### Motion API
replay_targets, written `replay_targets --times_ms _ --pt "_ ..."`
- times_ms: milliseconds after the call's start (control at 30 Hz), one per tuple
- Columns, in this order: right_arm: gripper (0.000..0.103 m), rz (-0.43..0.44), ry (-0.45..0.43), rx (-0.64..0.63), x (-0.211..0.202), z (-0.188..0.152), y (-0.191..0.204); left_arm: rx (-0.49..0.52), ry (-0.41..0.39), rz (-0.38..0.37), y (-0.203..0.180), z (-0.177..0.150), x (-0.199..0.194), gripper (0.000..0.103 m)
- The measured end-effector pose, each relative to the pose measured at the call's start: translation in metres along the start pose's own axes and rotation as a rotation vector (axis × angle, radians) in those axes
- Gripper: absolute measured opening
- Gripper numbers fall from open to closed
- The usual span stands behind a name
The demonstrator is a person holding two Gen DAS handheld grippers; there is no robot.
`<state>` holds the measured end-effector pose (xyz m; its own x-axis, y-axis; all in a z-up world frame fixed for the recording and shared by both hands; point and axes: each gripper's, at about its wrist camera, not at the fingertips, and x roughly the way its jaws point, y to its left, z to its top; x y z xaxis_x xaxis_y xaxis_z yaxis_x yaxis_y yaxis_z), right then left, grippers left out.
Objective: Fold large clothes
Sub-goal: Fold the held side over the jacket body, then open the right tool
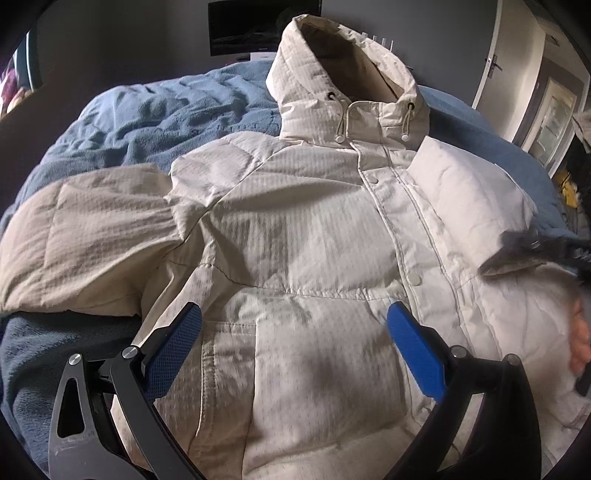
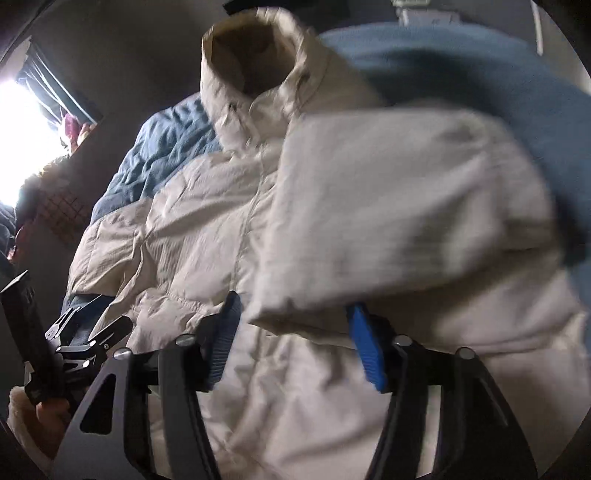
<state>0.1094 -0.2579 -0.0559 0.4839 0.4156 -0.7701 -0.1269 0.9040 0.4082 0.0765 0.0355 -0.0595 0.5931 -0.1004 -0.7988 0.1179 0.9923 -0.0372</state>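
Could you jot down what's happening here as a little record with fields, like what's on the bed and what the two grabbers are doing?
Garment: cream hooded jacket, lying front up, placket closed
Surface: blue blanket on a bed
Right sleeve: folded across the chest
Other sleeve: spread out sideways on the blanket
Left gripper: open, over the jacket's lower front, holding nothing
Right gripper: open, at the folded sleeve's cuff

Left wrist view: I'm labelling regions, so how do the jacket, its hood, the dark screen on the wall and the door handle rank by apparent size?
1. Jacket, filling most of the view.
2. Hood.
3. Dark screen, somewhat smaller than the hood, though it stands farther away.
4. Door handle, tiny.
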Motion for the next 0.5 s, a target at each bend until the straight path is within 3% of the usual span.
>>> replay_targets --times_ms 100,333,500 --pt "0.057 -0.008 -0.075 0.06 -0.025 0.003 -0.023 0.019 -0.016 -0.006 -0.008 0.011 -0.009 0.097" --pt "0.057 -0.03 -0.291 0.227 -0.079 0.007 -0.092 0.079 -0.05 -0.158 -0.064 0.066 -0.029 0.097" --pt "0.057 -0.099 -0.31 0.288 -0.091 0.009 -0.124 0.189 0.003 -0.221 -0.144 0.085 -0.011 0.097"
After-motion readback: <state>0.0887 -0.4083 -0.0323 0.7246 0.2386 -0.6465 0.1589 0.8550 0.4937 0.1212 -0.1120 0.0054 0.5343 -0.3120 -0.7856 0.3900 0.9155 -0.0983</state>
